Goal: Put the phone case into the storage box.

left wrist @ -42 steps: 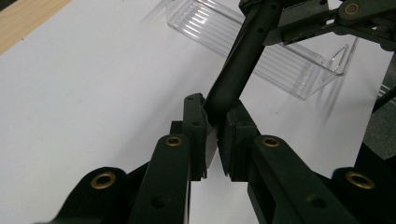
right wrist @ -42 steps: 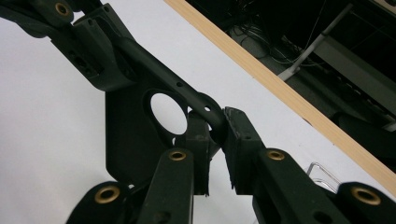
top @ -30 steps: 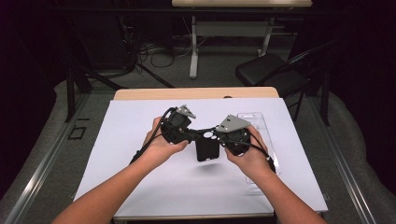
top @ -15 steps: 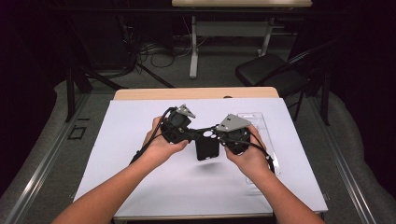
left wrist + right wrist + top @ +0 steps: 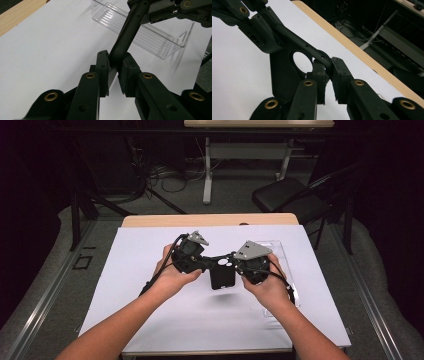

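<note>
A black phone case with a round camera hole hangs above the white table sheet, held by its top edge between both grippers. My left gripper grips the case's rim from the left; its jaws have just been opening a little, and the rim still sits between the pads. My right gripper pinches the same rim from the right, its pads shut on the case's corner. The case body hangs below, and the left gripper shows beyond it.
A clear ribbed plastic tray lies on the sheet at the right, under the right hand. The wooden table edge runs along the back. A black chair and a desk frame stand on the floor beyond.
</note>
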The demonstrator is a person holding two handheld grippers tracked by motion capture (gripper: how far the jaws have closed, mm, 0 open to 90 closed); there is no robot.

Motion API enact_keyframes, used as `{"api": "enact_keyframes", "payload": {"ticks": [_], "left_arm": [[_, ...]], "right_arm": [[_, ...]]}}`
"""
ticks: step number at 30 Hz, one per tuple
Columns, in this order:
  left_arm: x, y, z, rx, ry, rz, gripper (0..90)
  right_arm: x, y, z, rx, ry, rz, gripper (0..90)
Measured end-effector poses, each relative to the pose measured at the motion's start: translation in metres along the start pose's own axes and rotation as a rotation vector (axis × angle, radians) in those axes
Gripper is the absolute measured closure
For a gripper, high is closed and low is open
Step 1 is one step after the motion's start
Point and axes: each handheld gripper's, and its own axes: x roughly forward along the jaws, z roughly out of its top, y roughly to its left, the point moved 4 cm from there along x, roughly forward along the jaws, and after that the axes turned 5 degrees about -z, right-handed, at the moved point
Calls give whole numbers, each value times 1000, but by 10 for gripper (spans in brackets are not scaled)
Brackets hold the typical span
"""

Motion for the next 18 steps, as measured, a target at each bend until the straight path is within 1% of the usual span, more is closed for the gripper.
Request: {"api": "enact_keyframes", "payload": {"ticks": [6, 13, 18], "left_arm": [[-1, -1, 0, -5, -9, -14, 714], [0, 0, -1, -14, -28, -19, 620], [0, 3, -3, -8, -37, -5, 558]], "right_arm": [[0, -3, 0, 8, -2, 0, 821], [-2, -9, -1, 25, -10, -1, 821], [-5, -13, -1, 27, -17, -3, 821]]}}
